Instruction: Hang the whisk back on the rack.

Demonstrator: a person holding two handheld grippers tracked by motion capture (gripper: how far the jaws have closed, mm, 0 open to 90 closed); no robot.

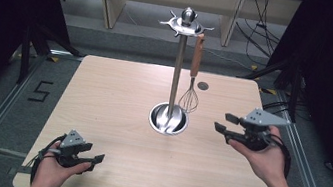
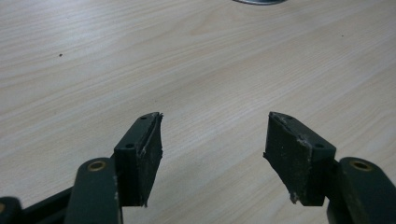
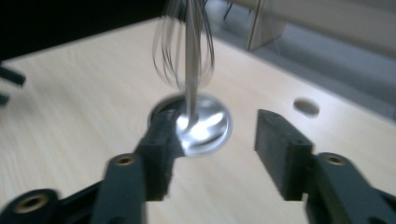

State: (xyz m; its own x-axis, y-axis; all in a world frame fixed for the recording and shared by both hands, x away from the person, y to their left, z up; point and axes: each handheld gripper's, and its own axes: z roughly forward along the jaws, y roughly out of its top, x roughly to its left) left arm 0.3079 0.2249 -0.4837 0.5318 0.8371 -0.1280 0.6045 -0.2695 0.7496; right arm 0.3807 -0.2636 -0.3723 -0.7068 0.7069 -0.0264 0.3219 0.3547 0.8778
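Observation:
A metal utensil stand point(image 1: 177, 70) rises from a round shiny base point(image 1: 169, 119) at the middle of the wooden table point(image 1: 114, 90). A wire whisk point(image 1: 189, 98) with a wooden handle hangs from a hook at the stand's top, on its right side. My right gripper point(image 1: 221, 122) is held above the table to the right of the base, jaws open and pointing left at it, with nothing between them. In the right gripper view the blurred whisk point(image 3: 184, 51) and base point(image 3: 208, 126) lie beyond the open right gripper point(image 3: 212, 135). My left gripper point(image 1: 94, 153) rests open and empty at the front left.
A small round grommet hole point(image 1: 202, 85) sits in the table behind the whisk. Bare wood lies in front of the left gripper point(image 2: 212, 135). Dark curtains, metal floor rails and cables surround the table.

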